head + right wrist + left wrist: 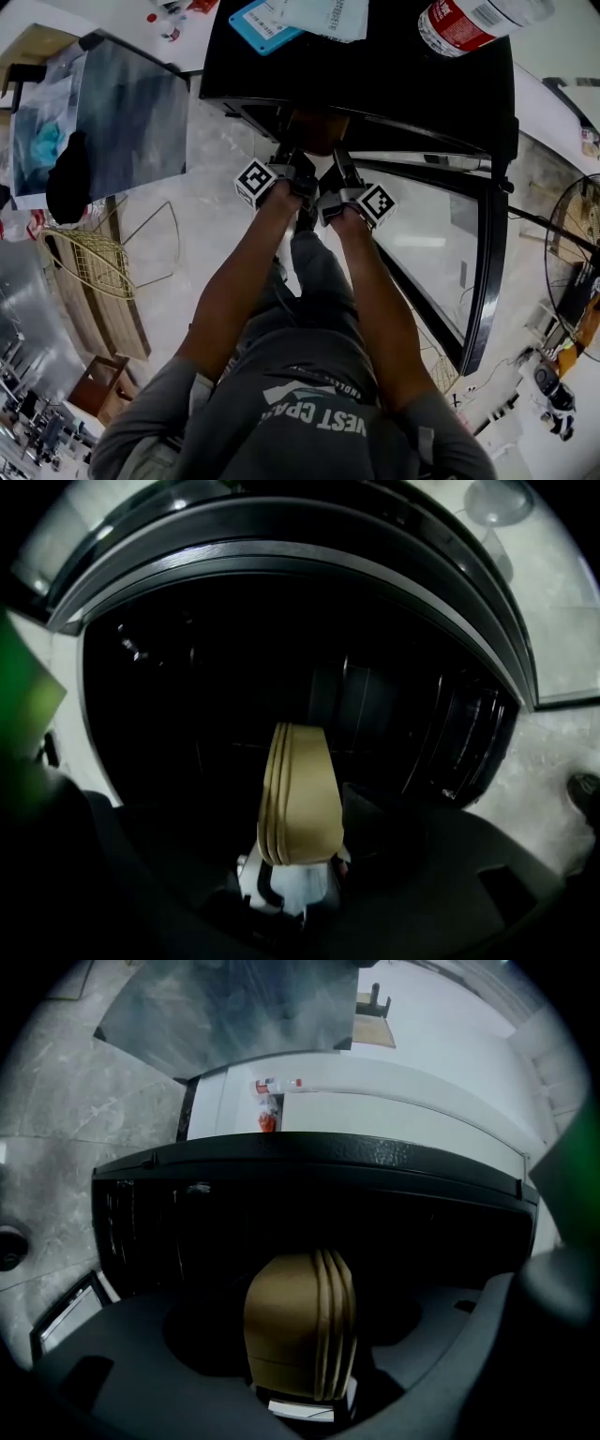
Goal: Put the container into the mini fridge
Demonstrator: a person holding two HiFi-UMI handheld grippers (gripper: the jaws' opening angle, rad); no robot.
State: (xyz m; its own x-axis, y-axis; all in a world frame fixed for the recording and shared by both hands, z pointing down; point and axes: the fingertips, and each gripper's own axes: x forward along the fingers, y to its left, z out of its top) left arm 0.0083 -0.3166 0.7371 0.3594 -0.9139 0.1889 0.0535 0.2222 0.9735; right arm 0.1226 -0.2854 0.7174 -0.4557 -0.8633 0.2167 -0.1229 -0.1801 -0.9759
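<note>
Both grippers hold the dark grey container (141, 1354) at the mouth of the open mini fridge (394, 84). The left gripper (300, 1335) and right gripper (298, 803) each appear clamped wide on it, the container lying just beneath their tan pads (291, 1316). The likely risk is that uneven pushing tilts it, so it slips or catches the frame ahead.

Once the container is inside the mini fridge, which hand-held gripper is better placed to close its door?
Right, probably. The open glass door stands beside the right hand-held gripper; the left hand-held gripper is on the far side of it.
</note>
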